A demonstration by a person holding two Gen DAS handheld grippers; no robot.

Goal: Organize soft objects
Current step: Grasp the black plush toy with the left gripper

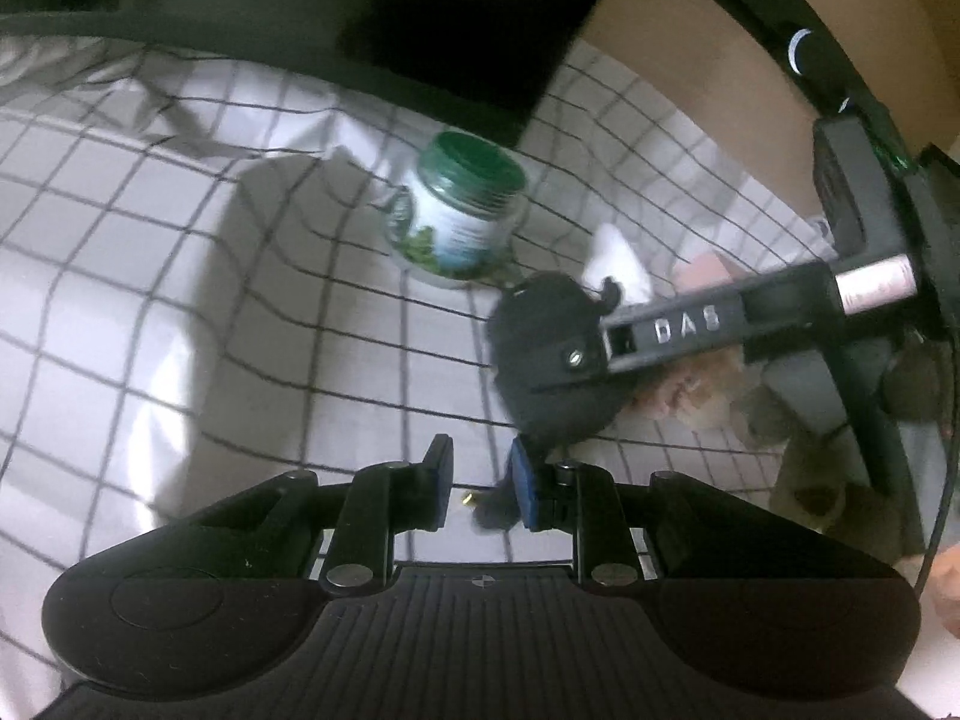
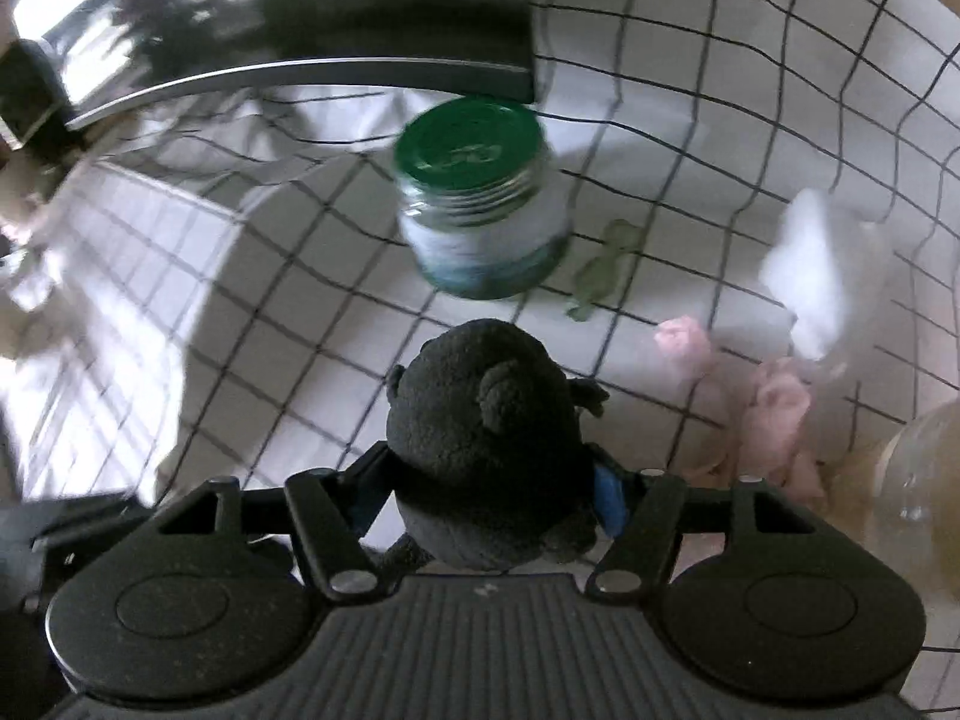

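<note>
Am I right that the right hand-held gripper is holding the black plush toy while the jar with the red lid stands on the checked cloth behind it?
Not quite: the lid is green, not red, as the right wrist view shows. The rest holds: the right hand-held gripper is shut on the black plush toy, and the jar stands on the checked cloth behind it.

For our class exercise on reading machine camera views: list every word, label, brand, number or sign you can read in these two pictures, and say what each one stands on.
"DAS": raised letters on the finger of the right tool, seen from the left wrist view.
Jar label: pictures and print, too blurred to read.
Jar's green lid: a pale embossed mark, too blurred to read.
Black plush toy, checked cloth: no text.
</note>
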